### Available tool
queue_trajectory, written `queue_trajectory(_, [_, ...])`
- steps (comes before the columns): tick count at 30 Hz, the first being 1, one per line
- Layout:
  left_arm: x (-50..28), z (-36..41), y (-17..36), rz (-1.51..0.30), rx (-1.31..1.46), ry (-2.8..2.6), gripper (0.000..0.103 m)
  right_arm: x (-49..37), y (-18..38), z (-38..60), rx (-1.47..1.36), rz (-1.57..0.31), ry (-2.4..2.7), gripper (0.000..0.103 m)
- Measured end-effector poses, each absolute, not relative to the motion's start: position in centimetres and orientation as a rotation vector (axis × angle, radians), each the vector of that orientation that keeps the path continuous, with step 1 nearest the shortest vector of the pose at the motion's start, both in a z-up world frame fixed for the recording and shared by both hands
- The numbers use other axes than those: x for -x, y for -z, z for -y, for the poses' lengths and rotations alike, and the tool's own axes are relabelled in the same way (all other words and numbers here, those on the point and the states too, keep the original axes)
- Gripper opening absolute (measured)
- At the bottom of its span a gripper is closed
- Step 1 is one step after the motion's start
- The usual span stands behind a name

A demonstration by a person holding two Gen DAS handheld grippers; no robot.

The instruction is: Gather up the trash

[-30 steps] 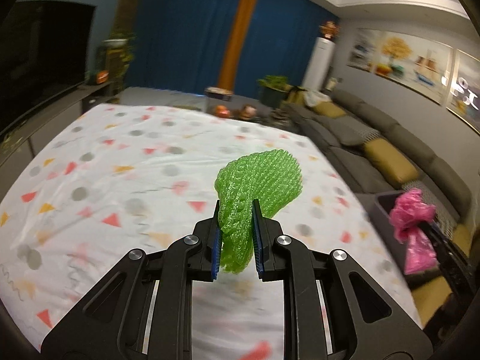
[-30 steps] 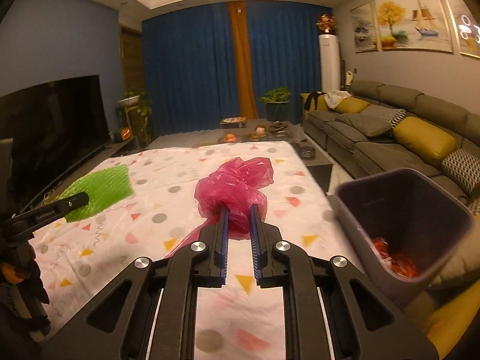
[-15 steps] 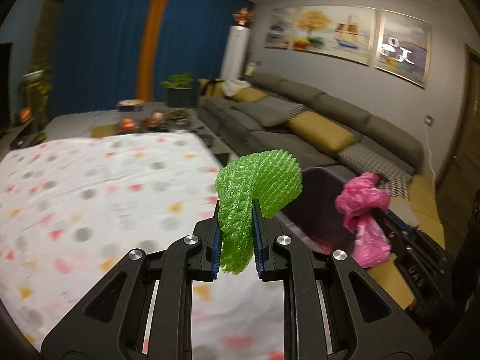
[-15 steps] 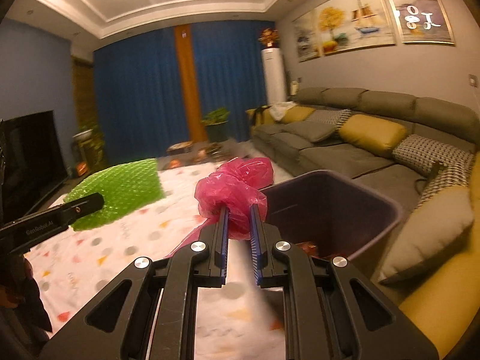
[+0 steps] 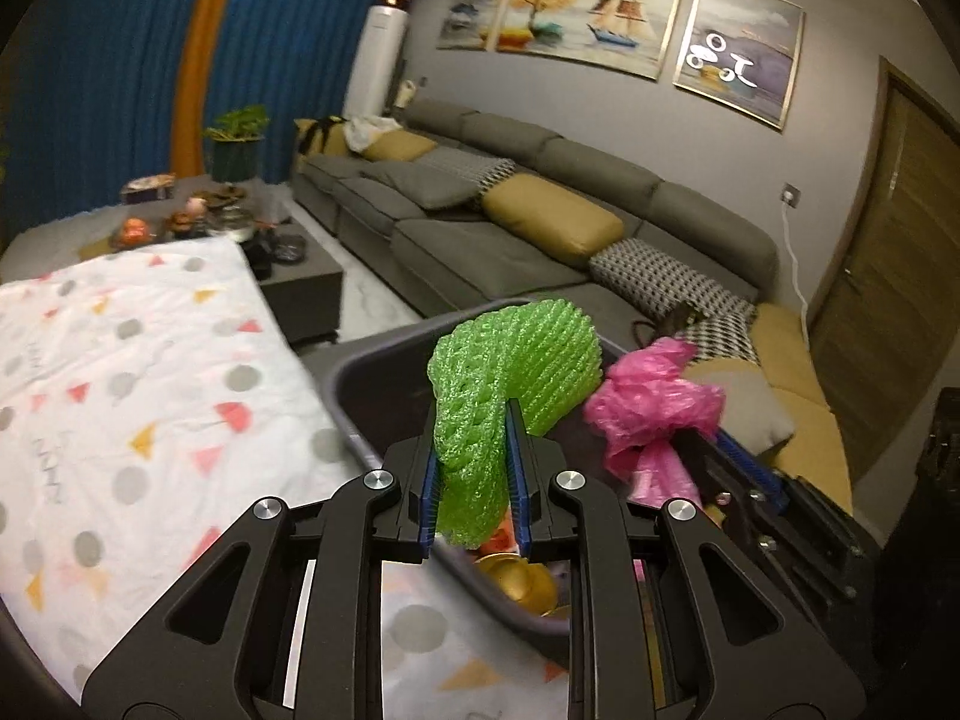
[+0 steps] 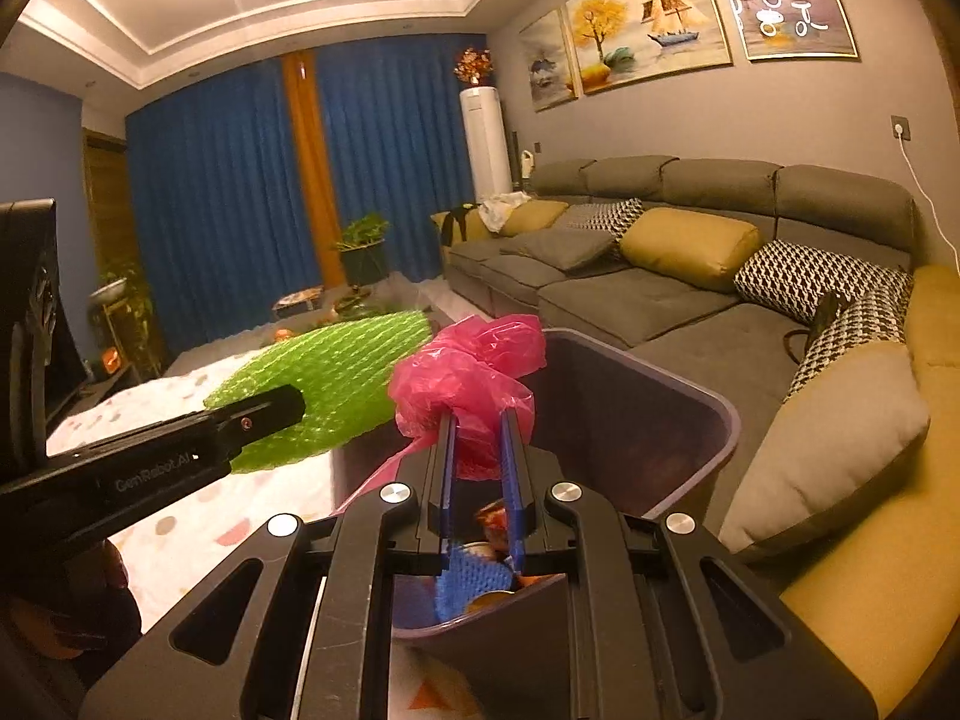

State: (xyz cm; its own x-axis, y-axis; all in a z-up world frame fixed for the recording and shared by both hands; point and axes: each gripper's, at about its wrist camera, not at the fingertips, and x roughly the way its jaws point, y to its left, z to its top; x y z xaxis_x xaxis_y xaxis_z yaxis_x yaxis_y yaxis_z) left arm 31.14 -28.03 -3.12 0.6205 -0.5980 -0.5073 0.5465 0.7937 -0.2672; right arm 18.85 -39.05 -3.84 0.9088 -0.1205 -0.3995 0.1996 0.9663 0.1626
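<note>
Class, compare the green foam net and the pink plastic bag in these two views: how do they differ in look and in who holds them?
The foam net is green, thick and ribbed with a mesh pattern; the plastic bag is pink, thin and crumpled. The net curls in a broad sheet; the bag is bunched into a wad. The left gripper pinches the net; the right gripper pinches the bag. Both are held over the bin.

"GenRobot.AI" printed on side of left tongs (image 6: 258, 414); no other text legible.
</note>
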Motion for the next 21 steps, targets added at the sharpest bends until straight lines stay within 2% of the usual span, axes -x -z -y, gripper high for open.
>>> queue_trajectory(2, [-31.6, 28.4, 3.6, -0.627, 0.089, 0.671, 0.025, -19.0, 4.3, 39.6, -0.214, -0.409, 0.173, 0.016])
queue_trajectory(4, [-32.1, 28.4, 4.0, -0.645, 0.099, 0.696, 0.036, -19.3, 4.5, 39.8, -0.222, -0.414, 0.178, 0.023])
queue_trajectory(6, [-32.2, 28.3, 4.4, -0.638, 0.102, 0.69, 0.055, -19.5, 4.7, 39.9, -0.221, -0.419, 0.183, 0.026])
queue_trajectory(9, [-32.3, 28.3, 4.5, -0.631, 0.111, 0.688, 0.07, -20.0, 4.6, 40.5, -0.225, -0.427, 0.188, 0.035])
queue_trajectory(12, [-32.3, 27.4, 4.6, -0.635, 0.123, 0.646, 0.077, -19.6, 4.5, 40.4, -0.233, -0.427, 0.198, 0.047])
queue_trajectory(14, [-31.8, 26.5, 4.5, -0.62, 0.114, 0.596, 0.084, -19.0, 4.3, 40.1, -0.229, -0.423, 0.209, 0.062])
queue_trajectory(15, [-31.7, 26.1, 4.5, -0.614, 0.108, 0.578, 0.086, -18.4, 4.0, 39.8, -0.221, -0.413, 0.215, 0.066])
queue_trajectory(17, [-30.6, 24.6, 4.4, -0.593, 0.088, 0.52, 0.091, -17.7, 3.7, 39.4, -0.204, -0.398, 0.224, 0.083])
queue_trajectory(21, [-28.0, 21.9, 4.0, -0.546, 0.034, 0.389, 0.097, -16.0, 3.3, 37.9, -0.174, -0.4, 0.202, 0.091])
